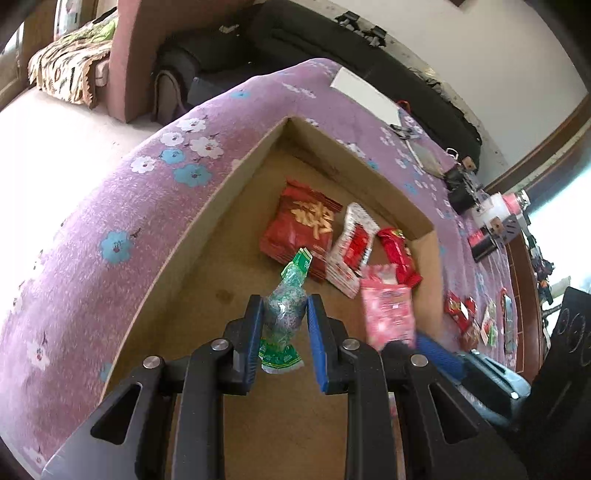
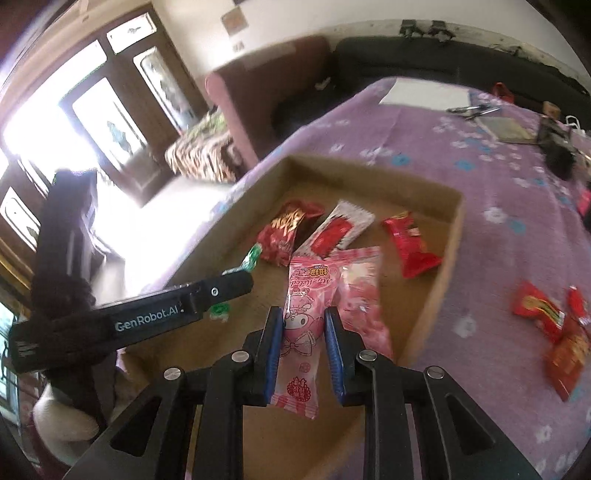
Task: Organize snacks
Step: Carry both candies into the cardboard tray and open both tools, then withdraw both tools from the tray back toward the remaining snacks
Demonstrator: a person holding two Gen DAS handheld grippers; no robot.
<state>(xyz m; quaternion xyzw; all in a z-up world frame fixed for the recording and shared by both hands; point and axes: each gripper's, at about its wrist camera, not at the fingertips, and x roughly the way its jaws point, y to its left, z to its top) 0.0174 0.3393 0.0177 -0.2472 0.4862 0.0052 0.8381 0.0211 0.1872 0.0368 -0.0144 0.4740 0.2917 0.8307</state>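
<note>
Hovering over the cardboard box [image 1: 229, 192], both grippers carry snacks for dropping in. The left gripper [image 1: 284, 317] clamps a green packet [image 1: 286, 314]; the right gripper [image 2: 304, 332] clamps a pink packet [image 2: 306, 314].

A lived-in home, likely a sitting room: a dark sofa [image 1: 295, 33] runs along the top of the frame against a pale wall, with a patterned throw [image 1: 70, 62] draped over furniture at upper left. Purple flowered cloth [image 1: 122, 206] covers the table in mid-frame (keys and small clutter at its right edge). Wood-framed glazed doors [image 2: 110, 110] glow at upper left of the right wrist view.
</note>
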